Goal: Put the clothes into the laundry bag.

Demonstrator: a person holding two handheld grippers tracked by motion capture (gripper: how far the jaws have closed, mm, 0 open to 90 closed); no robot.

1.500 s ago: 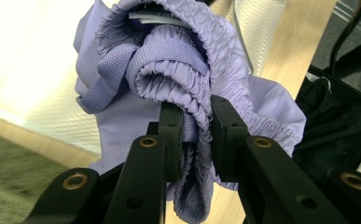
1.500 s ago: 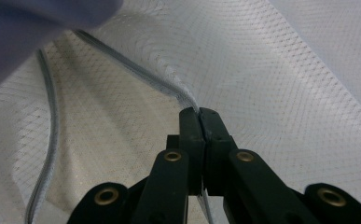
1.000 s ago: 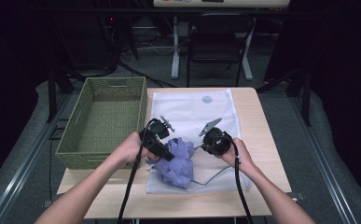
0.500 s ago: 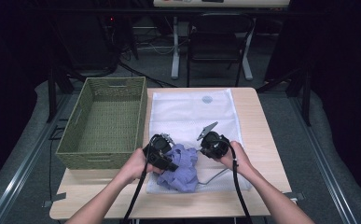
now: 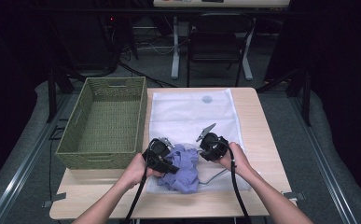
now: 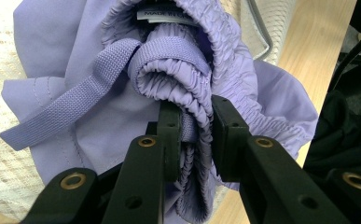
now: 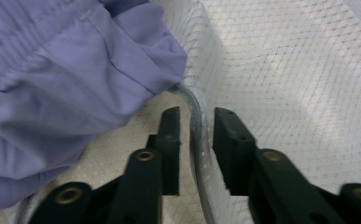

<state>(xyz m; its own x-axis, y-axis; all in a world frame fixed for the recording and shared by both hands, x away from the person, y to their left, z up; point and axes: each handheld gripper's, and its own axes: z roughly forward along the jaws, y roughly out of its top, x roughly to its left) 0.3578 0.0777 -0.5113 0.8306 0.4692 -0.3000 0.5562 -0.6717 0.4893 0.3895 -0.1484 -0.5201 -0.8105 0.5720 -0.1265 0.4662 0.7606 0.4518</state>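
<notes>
Garment: purple shorts (image 5: 182,167) with an elastic waistband and a woven drawstring (image 6: 71,109), bunched at the near end of the white mesh bag (image 5: 192,116), between the two grippers
Mesh bag: lies flat on the table (image 5: 257,126), reaching from the near edge to the far edge; its near rim is lifted beside the shorts
Left gripper (image 6: 194,126): at the left of the shorts in the high view, its jaws clamped on a fold of the gathered waistband
Right gripper (image 7: 197,135): at the right of the shorts, its jaws just been opening; the bag's rim edge (image 7: 194,116) stands between them, a small gap showing on either side
Basket: green woven basket (image 5: 104,122) on the left part of the table, just beside the mesh bag
Hands: the left hand (image 5: 138,170) and right hand (image 5: 236,161) each hold a gripper near the table's near edge
</notes>
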